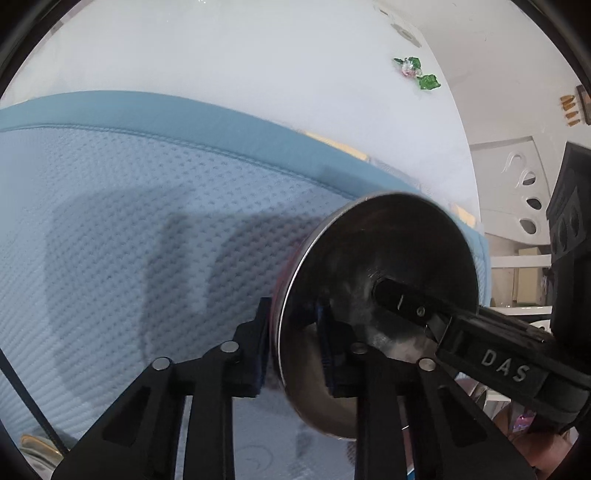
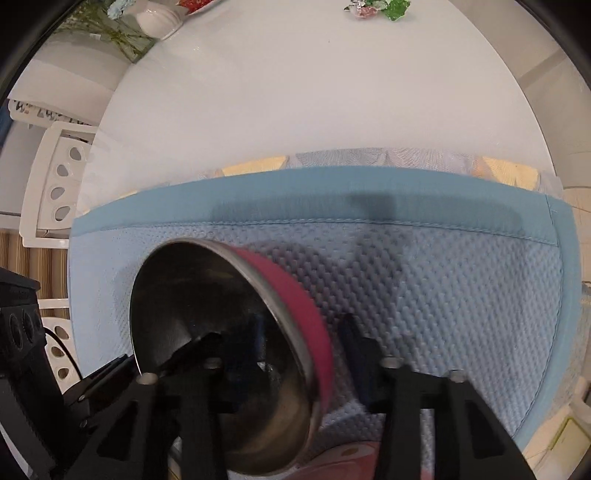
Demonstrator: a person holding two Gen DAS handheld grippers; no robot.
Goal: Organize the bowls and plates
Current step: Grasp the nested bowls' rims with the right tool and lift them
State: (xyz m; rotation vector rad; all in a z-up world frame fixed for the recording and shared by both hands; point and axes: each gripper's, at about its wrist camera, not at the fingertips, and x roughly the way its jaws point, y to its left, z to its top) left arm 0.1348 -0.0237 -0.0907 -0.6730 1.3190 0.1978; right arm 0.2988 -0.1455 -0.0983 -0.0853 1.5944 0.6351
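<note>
While steeply down-tilted, left tongs point(image 1: 295, 343) clamp bowl point(image 1: 376, 302) rim | right tongs point(image 2: 306, 347) clamp opposite rim | above mat point(image 1: 110, 221)

Bare white table point(image 2: 314, 92) beyond mat point(image 2: 461, 295); candy wrappers point(image 2: 376, 9) far off.

Blue quilted mat point(image 1: 110, 221), white table point(image 1: 258, 55), green candy wrappers point(image 1: 421, 74), white vase point(image 2: 160, 20)

1 bowl point(image 1: 380, 295) in view: steel inside, pink-red outer wall point(image 2: 295, 317). It is tipped on edge, its mouth facing sideways, above a light blue textured mat point(image 1: 110, 229). Its rim is pinched between gripper fingers on opposite sides. Interior appears empty and shiny.
</note>
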